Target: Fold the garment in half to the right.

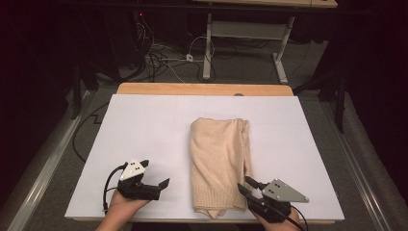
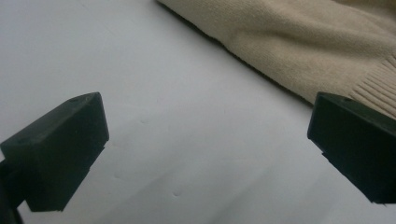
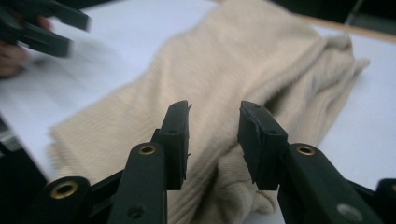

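A folded beige knit sweater (image 1: 219, 159) lies on the white sheet (image 1: 144, 125), its ribbed hem toward the near edge. My right gripper (image 1: 246, 185) hovers at the sweater's near right corner. In the right gripper view its jaws (image 3: 214, 112) stand apart with a clear gap, the sweater (image 3: 261, 60) beyond and below them and nothing pinched. My left gripper (image 1: 155, 173) rests left of the sweater over bare sheet, open wide (image 2: 205, 126); the sweater's edge (image 2: 289, 42) runs past its far jaw. The left gripper (image 3: 42, 28) also appears blurred in the right gripper view.
The sheet covers a wooden table (image 1: 202, 89) whose far edge shows. Beyond it stand a white desk frame (image 1: 208, 43) and a tangle of cables (image 1: 159, 60) on the floor. Bare sheet stretches left of and behind the sweater.
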Motion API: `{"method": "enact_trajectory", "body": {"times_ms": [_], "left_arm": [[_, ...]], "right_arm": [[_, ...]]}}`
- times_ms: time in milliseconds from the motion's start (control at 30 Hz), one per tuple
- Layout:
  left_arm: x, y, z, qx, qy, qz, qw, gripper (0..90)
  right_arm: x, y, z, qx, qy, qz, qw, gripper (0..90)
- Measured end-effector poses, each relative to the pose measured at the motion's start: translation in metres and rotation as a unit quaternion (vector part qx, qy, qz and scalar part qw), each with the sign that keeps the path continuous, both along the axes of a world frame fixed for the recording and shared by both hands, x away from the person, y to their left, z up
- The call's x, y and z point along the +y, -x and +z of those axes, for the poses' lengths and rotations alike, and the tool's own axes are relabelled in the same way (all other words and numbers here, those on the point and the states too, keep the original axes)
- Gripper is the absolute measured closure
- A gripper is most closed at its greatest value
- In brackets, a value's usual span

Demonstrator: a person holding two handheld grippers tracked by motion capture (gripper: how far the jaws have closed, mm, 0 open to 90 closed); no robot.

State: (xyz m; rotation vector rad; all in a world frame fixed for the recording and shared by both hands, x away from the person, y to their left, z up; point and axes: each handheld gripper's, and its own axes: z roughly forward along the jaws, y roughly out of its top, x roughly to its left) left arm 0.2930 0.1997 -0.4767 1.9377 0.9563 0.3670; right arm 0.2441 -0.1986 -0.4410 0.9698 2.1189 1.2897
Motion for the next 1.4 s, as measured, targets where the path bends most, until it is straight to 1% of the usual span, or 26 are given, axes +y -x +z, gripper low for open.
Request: {"method": "enact_trajectory", "body": {"times_ms": [67,100,133,167,267,400,500,567,633,667,700,767,867,900,967,1033,1100,1167,1233,1300,1400], "left_arm": [[0.001,0.001,0.000,0.000,0.000,-0.002,1.0000,0.0],[0.001,0.002,0.000,0.000,-0.001,-0.002,1.0000,0.0],[0.001,0.002,0.000,0.000,-0.001,-0.003,1.0000,0.0],[0.001,0.002,0.001,0.000,-0.001,-0.002,1.0000,0.0],[0.002,0.003,0.002,-0.002,0.001,0.002,1.0000,0.0],[0.002,0.003,0.003,-0.004,-0.001,0.003,1.0000,0.0],[0.003,0.003,0.003,-0.003,0.000,0.005,1.0000,0.0],[0.003,0.004,0.003,-0.001,0.000,0.007,1.0000,0.0],[0.004,0.004,0.002,0.000,-0.003,0.008,1.0000,0.0],[0.005,0.005,0.002,0.001,-0.001,0.010,0.9999,0.0],[0.006,0.006,0.002,0.001,0.000,0.012,0.9999,0.0],[0.007,0.008,0.003,-0.003,-0.004,0.013,0.9999,0.0],[0.009,0.010,0.004,-0.011,-0.012,0.014,0.9998,0.0],[0.011,0.011,0.003,-0.012,-0.016,0.015,0.9997,0.0],[0.013,0.011,0.003,-0.012,-0.020,0.018,0.9996,0.0],[0.016,0.011,0.003,-0.010,-0.014,0.021,0.9996,0.0],[0.018,0.012,0.004,-0.011,-0.012,0.023,0.9996,0.0],[0.018,0.012,0.004,-0.012,-0.012,0.022,0.9996,0.0],[0.017,0.011,0.003,-0.011,-0.017,0.019,0.9996,0.0],[0.016,0.010,0.002,-0.010,-0.017,0.015,0.9997,0.0],[0.013,0.009,0.002,-0.012,-0.019,0.008,0.9997,0.0]], "right_arm": [[0.001,-0.008,-0.009,0.016,0.017,-0.013,0.9997,65.2],[0.000,-0.011,-0.013,0.024,0.019,-0.018,0.9994,67.6],[-0.002,-0.013,-0.016,0.036,0.016,-0.019,0.9991,76.4],[-0.005,-0.014,-0.019,0.042,0.016,-0.014,0.9989,82.0],[-0.017,-0.014,-0.018,0.045,-0.002,-0.015,0.9989,84.6],[-0.035,-0.007,-0.009,0.027,-0.013,-0.031,0.9991,85.0],[-0.044,-0.003,-0.008,0.026,-0.014,-0.037,0.9989,84.8],[-0.047,-0.002,-0.015,0.038,-0.008,-0.037,0.9986,84.0],[-0.048,-0.004,-0.024,0.056,0.003,-0.036,0.9978,81.6],[-0.048,-0.005,-0.027,0.063,0.004,-0.032,0.9975,80.1],[-0.048,-0.006,-0.027,0.064,0.003,-0.032,0.9975,78.0],[-0.046,-0.007,-0.020,0.055,-0.006,-0.029,0.9980,73.8],[-0.040,-0.011,-0.005,0.036,-0.013,-0.028,0.9989,69.9],[-0.038,-0.014,-0.001,0.029,-0.014,-0.027,0.9991,69.4],[-0.033,-0.024,0.005,0.025,-0.012,-0.027,0.9993,68.4],[-0.030,-0.036,0.008,0.026,-0.018,-0.026,0.9992,68.6],[-0.027,-0.051,0.011,0.028,-0.018,-0.034,0.9989,68.7],[-0.027,-0.068,0.013,0.033,-0.030,-0.043,0.9980,68.6],[-0.026,-0.085,0.015,0.031,-0.025,-0.054,0.9978,68.6],[-0.025,-0.102,0.014,0.035,-0.025,-0.063,0.9971,68.7],[-0.021,-0.128,0.012,0.039,-0.009,-0.073,0.9965,68.7]]}}
